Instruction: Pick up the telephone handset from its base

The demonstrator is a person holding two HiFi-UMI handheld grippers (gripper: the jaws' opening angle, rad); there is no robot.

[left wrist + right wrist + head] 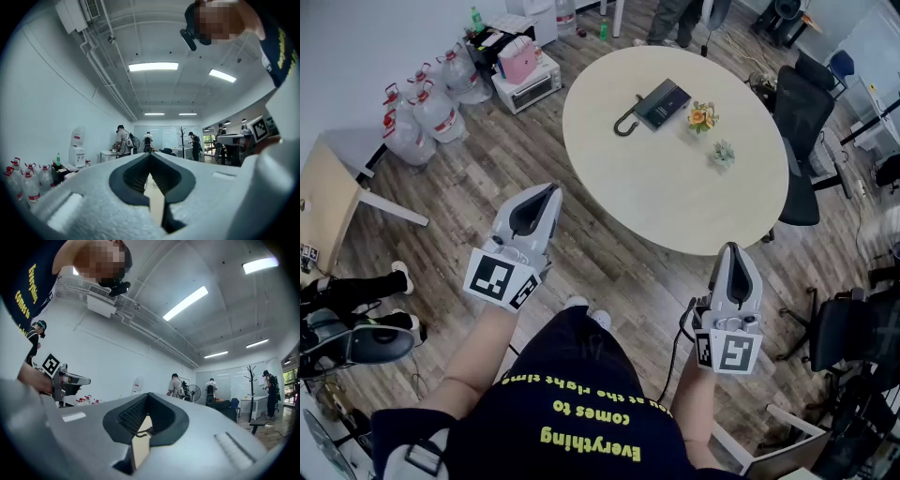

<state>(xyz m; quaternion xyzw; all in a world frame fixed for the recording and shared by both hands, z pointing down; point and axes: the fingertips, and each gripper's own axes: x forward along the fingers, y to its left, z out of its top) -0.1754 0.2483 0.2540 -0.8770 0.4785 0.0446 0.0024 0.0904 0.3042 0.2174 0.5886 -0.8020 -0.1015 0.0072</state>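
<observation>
A dark telephone (664, 101) lies on the far half of a round beige table (675, 202). Its black handset and cord (627, 121) show at its left end. Both grippers hang well short of it, over the wooden floor near my body. My left gripper (551, 192) is shut and holds nothing; in the left gripper view its jaws (150, 157) meet with only the room beyond. My right gripper (733, 248) hovers at the table's near edge, also shut and holding nothing, and its jaws (147, 397) are closed in the right gripper view.
Two small potted plants (701, 116) (722, 152) stand right of the telephone. A black office chair (802, 122) sits at the table's right side, another chair (844, 328) at the lower right. Several water bottles (422, 112) and a white appliance (530, 86) stand at the upper left.
</observation>
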